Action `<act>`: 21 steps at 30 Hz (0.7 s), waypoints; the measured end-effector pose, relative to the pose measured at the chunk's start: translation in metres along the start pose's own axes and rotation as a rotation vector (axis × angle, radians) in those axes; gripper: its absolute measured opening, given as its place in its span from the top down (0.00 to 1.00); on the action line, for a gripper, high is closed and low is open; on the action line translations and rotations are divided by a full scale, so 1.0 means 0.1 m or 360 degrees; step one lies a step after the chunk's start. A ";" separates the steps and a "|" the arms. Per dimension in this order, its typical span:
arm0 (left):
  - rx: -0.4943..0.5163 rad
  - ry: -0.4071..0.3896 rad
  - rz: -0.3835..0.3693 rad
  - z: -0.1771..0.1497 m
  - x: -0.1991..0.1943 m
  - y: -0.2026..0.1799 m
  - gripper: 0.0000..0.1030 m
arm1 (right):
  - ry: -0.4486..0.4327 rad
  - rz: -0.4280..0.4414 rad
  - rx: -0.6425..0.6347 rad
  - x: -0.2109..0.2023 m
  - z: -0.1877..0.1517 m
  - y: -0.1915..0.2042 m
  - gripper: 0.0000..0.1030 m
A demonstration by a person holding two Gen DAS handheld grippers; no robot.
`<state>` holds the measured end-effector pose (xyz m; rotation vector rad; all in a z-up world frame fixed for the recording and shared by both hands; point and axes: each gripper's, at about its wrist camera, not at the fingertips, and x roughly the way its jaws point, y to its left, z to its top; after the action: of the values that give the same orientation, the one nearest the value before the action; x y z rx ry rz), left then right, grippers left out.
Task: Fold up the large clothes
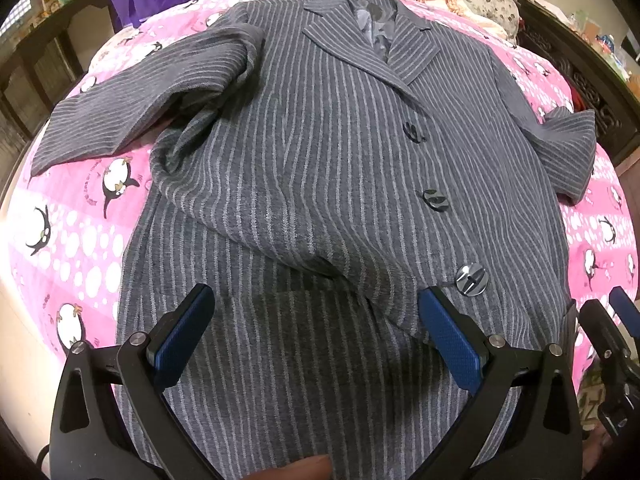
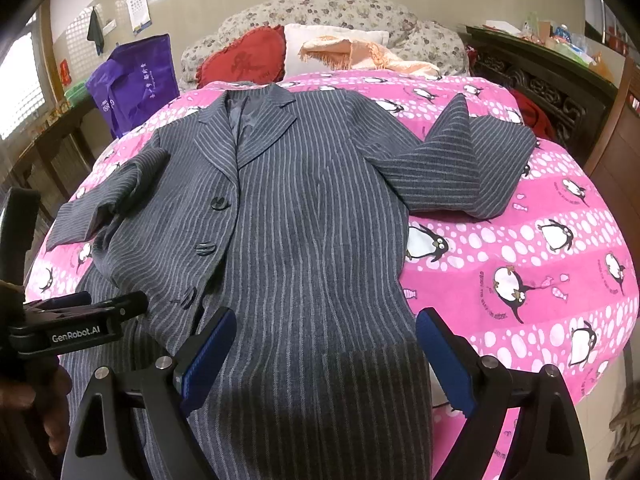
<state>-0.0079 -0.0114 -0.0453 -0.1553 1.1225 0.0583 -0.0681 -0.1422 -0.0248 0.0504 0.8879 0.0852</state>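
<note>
Coat (image 1: 320, 184) hem sits nearest us, under both tools: our left tool (image 1: 316, 336) and right tool (image 2: 324, 352) hang released above the striped cloth, nothing between the pads. We judge the folding hardly begun. Further up, the buttoned front lies flat on the pink bed cover (image 2: 520, 248), both sleeves (image 2: 472, 168) thrown out sideways, unfolded. Beyond the collar we see pillows (image 2: 332, 48). Sleeves and body remain to fold.

Grey pinstriped coat (image 2: 304, 216) lies face up on the pink penguin-print bed cover (image 2: 520, 248), collar far, hem near. Three dark buttons; the front panel is rumpled. Both sleeves spread outward.
</note>
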 end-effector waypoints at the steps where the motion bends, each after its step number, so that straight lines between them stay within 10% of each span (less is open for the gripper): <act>1: 0.0001 0.0001 -0.0002 0.00 0.00 0.00 0.00 | -0.0002 0.0002 0.0000 0.00 0.00 0.00 0.13; 15: -0.0061 -0.0076 0.0034 0.20 -0.14 0.21 0.00 | -0.0016 0.0157 0.0056 -0.27 0.49 0.12 0.13; 21: -0.0057 -0.0216 0.0122 0.47 -0.27 0.33 0.00 | 0.0038 0.0127 0.0065 0.25 0.84 0.20 0.13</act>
<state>0.0182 0.0291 -0.0046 -0.1382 0.9923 0.1554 0.0120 -0.1208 0.0105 0.1231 0.9116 0.1422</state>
